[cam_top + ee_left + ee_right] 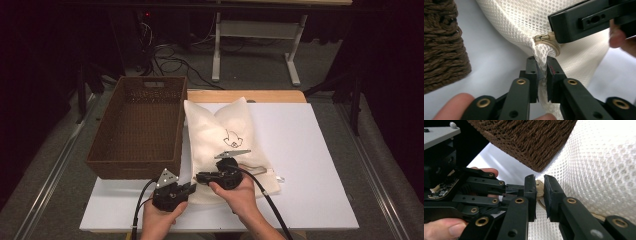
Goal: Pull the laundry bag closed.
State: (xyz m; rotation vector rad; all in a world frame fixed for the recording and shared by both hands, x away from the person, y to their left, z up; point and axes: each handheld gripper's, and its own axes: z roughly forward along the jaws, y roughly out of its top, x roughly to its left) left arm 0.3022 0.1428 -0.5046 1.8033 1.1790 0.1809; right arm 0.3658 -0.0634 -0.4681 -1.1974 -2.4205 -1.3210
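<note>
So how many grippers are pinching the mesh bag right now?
2: the left gripper clamps the mesh bag at its near corner; the right gripper grips the zipper end just beside it.

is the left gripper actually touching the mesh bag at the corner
Touching. In the left gripper view the left gripper has a bunched fold of the white mesh bag pinched between its black jaws, just below the zipper end.

It looked like a lab; beyond the left gripper (187,189) stood a white table (310,165), loose floor cables (172,62), dark curtains around.
</note>
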